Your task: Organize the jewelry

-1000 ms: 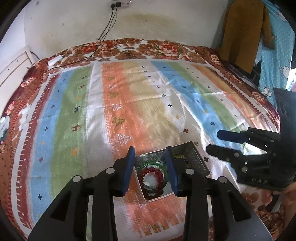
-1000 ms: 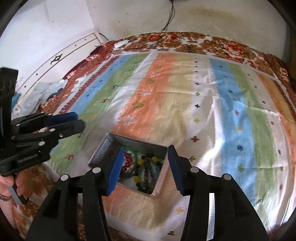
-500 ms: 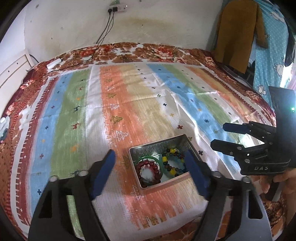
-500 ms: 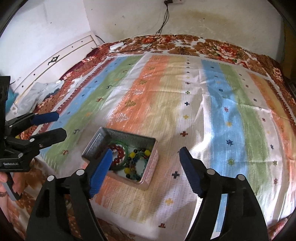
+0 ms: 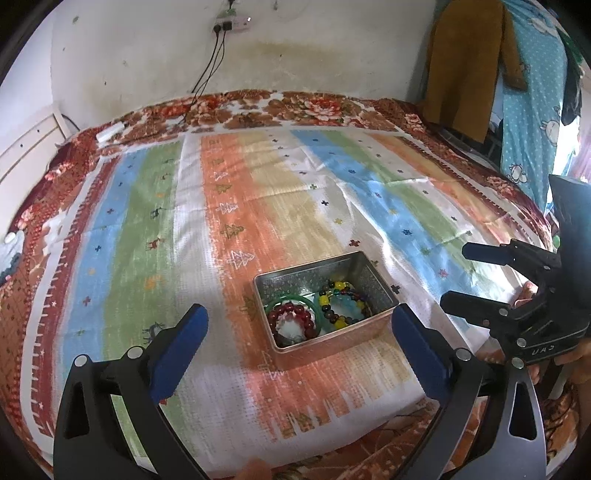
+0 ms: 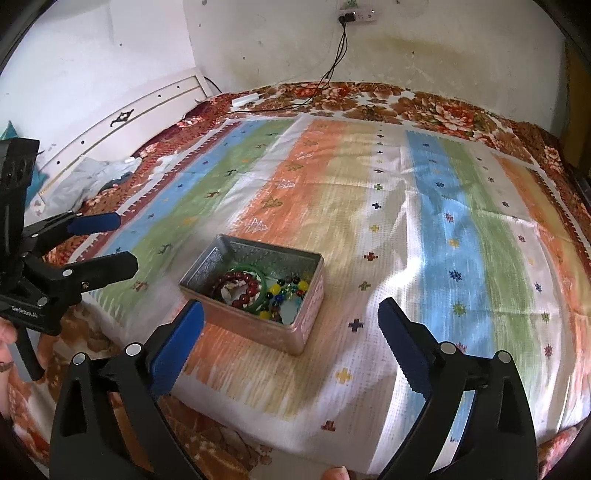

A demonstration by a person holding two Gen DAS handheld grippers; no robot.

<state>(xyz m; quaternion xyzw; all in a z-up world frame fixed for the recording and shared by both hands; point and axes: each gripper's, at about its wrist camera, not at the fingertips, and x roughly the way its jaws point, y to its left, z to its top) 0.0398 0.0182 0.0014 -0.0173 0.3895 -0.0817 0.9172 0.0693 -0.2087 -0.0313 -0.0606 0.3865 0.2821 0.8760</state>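
Note:
An open silver tin box (image 5: 373, 322) (image 6: 306, 332) sits on the striped cloth near the bed's front edge. Inside lie a red bead bracelet (image 5: 291, 319) (image 6: 242, 286), a green bangle (image 5: 280, 301) (image 6: 263, 282) and a multicoloured bead bracelet (image 5: 341, 308) (image 6: 282, 295). My left gripper (image 5: 299, 336) is open and empty, held back from the box above the front edge. My right gripper (image 6: 290, 332) is open and empty, also held back in front of the box. Each gripper shows at the side of the other's view (image 5: 465, 275) (image 6: 118, 242).
The striped cloth (image 5: 258, 184) covers a bed with a floral blanket (image 5: 295, 107) beneath. A white headboard (image 6: 129, 118) is on the left. Cables hang from a wall socket (image 5: 229, 26). Clothes (image 5: 472, 62) hang at the right. Crumpled fabric (image 6: 99, 177) lies near the headboard.
Both grippers have opened wide and pulled back and up from the box. The bracelets stay in the box.

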